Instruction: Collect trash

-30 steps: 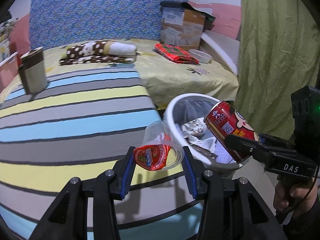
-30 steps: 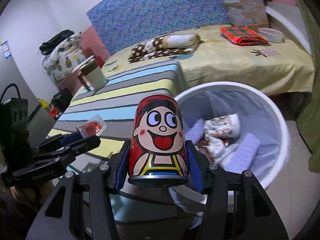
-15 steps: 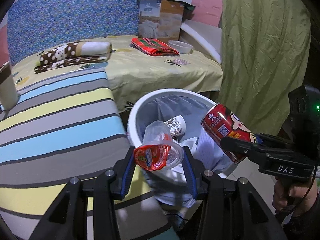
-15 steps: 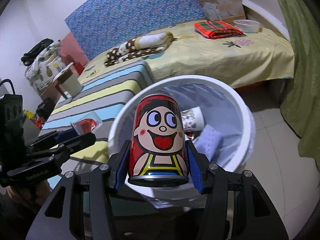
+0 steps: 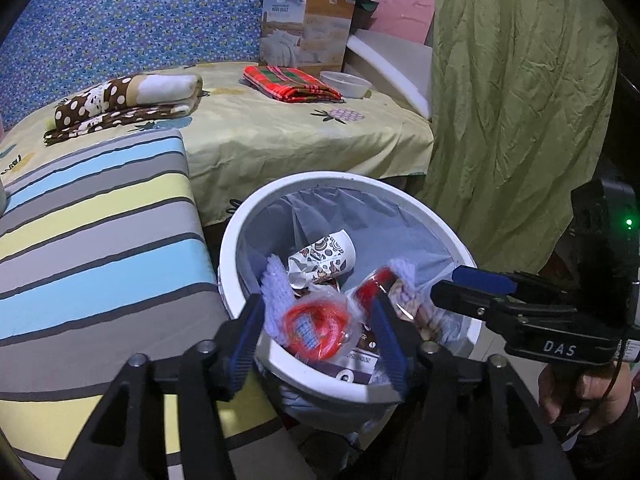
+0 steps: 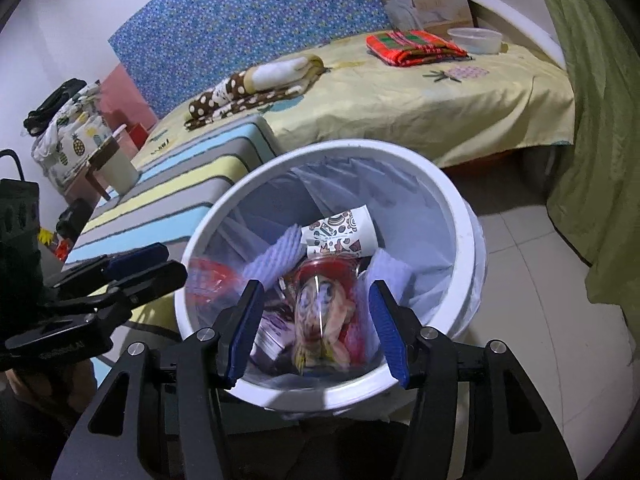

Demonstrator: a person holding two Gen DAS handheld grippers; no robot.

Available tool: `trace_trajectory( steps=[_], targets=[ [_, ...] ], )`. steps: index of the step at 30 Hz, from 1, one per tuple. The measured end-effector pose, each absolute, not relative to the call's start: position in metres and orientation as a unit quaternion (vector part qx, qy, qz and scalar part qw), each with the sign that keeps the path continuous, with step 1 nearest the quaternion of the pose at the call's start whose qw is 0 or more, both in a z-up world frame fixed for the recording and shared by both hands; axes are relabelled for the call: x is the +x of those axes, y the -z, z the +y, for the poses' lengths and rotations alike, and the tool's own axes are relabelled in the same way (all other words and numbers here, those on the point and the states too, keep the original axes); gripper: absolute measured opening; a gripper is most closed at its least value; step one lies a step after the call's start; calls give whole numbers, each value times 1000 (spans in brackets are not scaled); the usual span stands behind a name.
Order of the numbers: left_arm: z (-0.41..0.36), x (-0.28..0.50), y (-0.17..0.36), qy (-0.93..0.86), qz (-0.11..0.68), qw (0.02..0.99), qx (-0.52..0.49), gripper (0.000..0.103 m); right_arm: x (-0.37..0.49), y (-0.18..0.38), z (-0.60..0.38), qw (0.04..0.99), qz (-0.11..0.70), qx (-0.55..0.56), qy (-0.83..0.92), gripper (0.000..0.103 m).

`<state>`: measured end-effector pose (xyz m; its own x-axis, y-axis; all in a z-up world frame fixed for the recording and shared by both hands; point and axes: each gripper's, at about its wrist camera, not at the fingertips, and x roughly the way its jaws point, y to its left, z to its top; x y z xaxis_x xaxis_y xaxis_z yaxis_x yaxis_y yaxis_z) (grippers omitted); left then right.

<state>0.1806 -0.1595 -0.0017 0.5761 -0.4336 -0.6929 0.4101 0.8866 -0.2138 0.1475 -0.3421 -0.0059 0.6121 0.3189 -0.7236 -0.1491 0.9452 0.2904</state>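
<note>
A white trash bin (image 5: 240, 248) with a pale liner stands on the floor beside the bed and shows in the right wrist view (image 6: 460, 216) too. My left gripper (image 5: 316, 336) is open over its near rim; the clear plastic cup with the red lid (image 5: 316, 326) is blurred, falling between the fingers. My right gripper (image 6: 316, 328) is open over the bin; the red cartoon can (image 6: 324, 312) is blurred, dropping into it. The can also shows in the left wrist view (image 5: 374, 286). A patterned paper cup (image 6: 340, 234) lies inside.
A striped mattress (image 5: 92, 248) lies left of the bin, a yellow sheeted bed (image 5: 300, 132) behind it with folded blankets (image 5: 128, 100), a red cloth (image 5: 292, 84) and a bowl (image 5: 346, 84). A green curtain (image 5: 512, 120) hangs on the right. Tiled floor (image 6: 532, 320) lies right of the bin.
Both grippers moved over the bin and opened. The plastic cup left the left gripper and the red can left the right gripper; both are falling into the bin.
</note>
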Motion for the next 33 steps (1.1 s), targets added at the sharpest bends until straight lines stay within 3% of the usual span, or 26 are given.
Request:
trace_trajectory(
  steps=[33],
  targets=[
    [-123, 80, -31, 182, 345, 920, -14, 59, 61, -31, -304, 919, 368, 46, -134, 58]
  ],
)
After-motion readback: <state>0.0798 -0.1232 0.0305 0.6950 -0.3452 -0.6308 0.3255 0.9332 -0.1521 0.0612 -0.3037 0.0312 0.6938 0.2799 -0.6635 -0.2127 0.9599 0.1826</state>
